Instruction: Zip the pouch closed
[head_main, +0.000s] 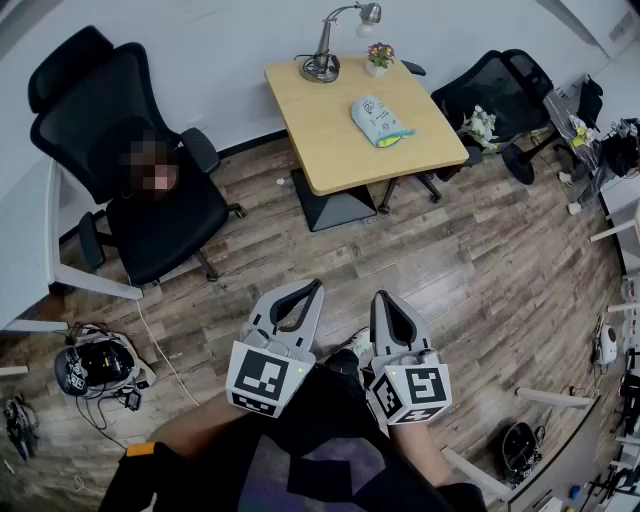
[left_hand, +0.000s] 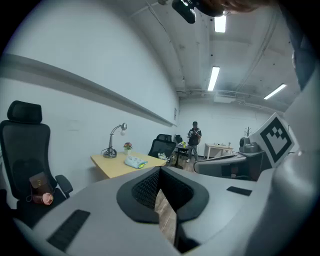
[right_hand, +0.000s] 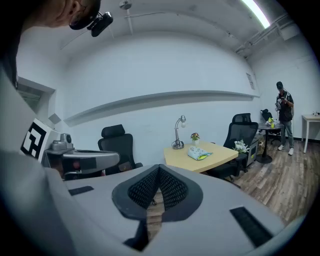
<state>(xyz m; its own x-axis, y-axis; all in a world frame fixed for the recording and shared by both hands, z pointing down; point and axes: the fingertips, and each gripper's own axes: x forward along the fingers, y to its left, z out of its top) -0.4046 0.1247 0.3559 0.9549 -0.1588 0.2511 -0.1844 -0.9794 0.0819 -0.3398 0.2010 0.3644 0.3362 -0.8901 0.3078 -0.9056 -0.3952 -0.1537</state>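
Table (head_main: 335, 150): desk lamp (head_main: 322, 58) and flower pot (head_main: 379, 56) at far edge. Black office chair (head_main: 140, 190) to its left, on wood floor (head_main: 470, 280).

I find even, bright light from ceiling strip lights (left_hand: 213, 78); soft shadows, heavy fisheye bending with dark corners.

A lamp (head_main: 322, 62) and a potted plant (head_main: 379, 57) are set at the table's (head_main: 335, 150) far edge; a pouch (head_main: 378, 121) is laid mid-table

Office: swivel chair (head_main: 80, 100), desk (head_main: 335, 150), lamp (head_main: 326, 45)
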